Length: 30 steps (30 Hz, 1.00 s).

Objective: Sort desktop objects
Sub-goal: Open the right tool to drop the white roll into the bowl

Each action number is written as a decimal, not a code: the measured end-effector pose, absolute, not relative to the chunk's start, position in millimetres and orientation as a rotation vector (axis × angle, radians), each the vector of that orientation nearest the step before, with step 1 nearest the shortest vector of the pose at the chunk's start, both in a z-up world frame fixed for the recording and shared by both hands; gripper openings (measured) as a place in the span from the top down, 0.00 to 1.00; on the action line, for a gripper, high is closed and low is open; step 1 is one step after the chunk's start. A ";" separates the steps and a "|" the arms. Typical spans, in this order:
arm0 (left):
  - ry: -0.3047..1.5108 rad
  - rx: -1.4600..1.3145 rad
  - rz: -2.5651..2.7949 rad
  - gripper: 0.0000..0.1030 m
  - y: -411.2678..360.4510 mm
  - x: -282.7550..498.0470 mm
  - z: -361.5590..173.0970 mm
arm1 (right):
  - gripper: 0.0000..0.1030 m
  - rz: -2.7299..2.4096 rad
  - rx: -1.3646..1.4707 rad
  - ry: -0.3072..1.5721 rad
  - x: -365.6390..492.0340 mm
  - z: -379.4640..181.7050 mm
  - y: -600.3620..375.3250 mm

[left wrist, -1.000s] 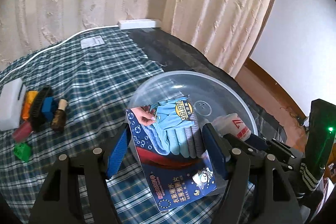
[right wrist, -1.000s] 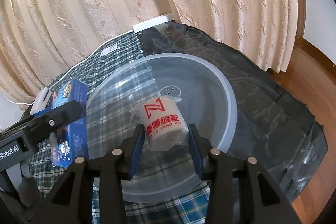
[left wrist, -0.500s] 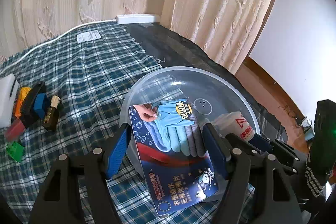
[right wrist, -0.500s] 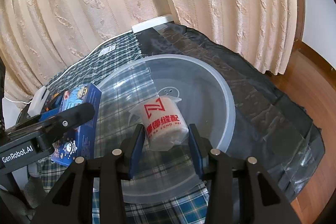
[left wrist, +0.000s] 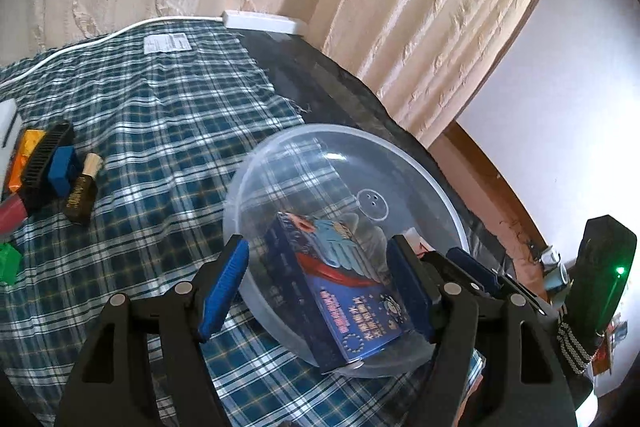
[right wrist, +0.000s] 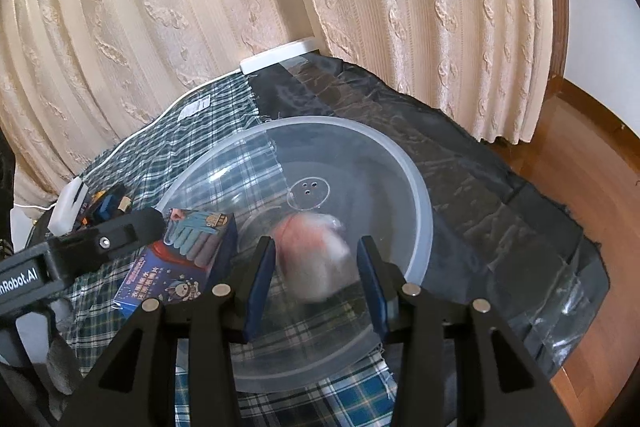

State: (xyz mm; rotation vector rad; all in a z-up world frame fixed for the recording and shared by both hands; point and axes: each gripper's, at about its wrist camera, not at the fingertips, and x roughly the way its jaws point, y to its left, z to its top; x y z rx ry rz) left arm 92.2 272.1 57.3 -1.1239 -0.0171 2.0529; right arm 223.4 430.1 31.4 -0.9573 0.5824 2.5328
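The blue box (left wrist: 344, 291), printed with gloves, lay tilted in the clear bowl (right wrist: 420, 187); left tongs (left wrist: 320, 287) wide. Right tongs (right wrist: 316, 275), just opening, straddled the blurred pouch (right wrist: 316, 259) at 12 o'clock.

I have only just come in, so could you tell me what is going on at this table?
A person with a gripper in each hand is sorting items into a clear plastic bowl on a plaid cloth. The right gripper has just been opening its jaws; a white packet, blurred, lies between them in the bowl, apparently released. The left gripper stands open around a blue box tilted at the bowl's edge. A brush and a small bottle lie further off.
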 end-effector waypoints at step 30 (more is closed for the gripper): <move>-0.065 -1.137 2.220 0.28 201.6 78.7 62.3 | 0.28 2.627 -1.143 0.382 180.0 32.8 379.0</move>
